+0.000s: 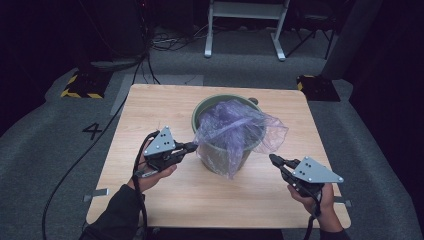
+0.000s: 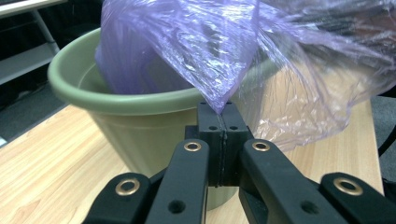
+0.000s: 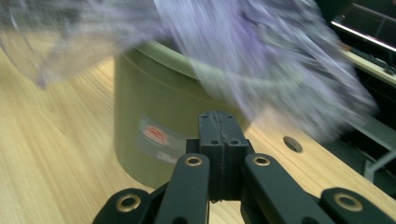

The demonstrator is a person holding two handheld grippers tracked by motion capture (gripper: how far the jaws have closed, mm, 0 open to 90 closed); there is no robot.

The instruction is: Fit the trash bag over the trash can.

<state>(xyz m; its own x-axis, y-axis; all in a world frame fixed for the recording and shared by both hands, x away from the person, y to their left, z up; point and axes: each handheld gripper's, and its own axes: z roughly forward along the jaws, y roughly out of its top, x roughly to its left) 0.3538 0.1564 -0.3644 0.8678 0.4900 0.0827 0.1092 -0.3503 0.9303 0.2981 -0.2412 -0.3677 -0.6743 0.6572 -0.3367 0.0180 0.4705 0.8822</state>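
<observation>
A thin, see-through purple plastic bag [image 1: 235, 127] sat in a round olive-green bucket [image 1: 220, 159] that stood on the wooden table [image 1: 150, 115], a little to the far side of its middle. The film was crinkled and glossy, catching pale highlights along its folds. Part of it lined the inside of the bucket, while the rest billowed up above the rim and spilled over the near and right sides, hanging partway down the outer wall. On the right a loose flap stood out past the rim, clear of the tabletop.

The left gripper [image 1: 191, 146] was at the near left of the bucket, just beside its rim, held in the person's left hand [image 1: 152, 175]. Its jaws were clamped together on a pinched corner of the bag; in the left gripper view the film [image 2: 205, 51] drew to a tight point right at the closed tips [image 2: 222, 113] and fanned upward from there, stretched taut over the bucket's thick rolled lip [image 2: 116, 100].

The right gripper [image 1: 275, 160] was at the near right, apart from the bucket and below the overhanging flap, in the right hand [image 1: 320, 197]. Its jaws were pressed together with nothing between them. In the right gripper view the tips [image 3: 219, 119] pointed at the bucket's smooth side, which bore a small label with red print [image 3: 156, 135]; the bag above was blurred there.
</observation>
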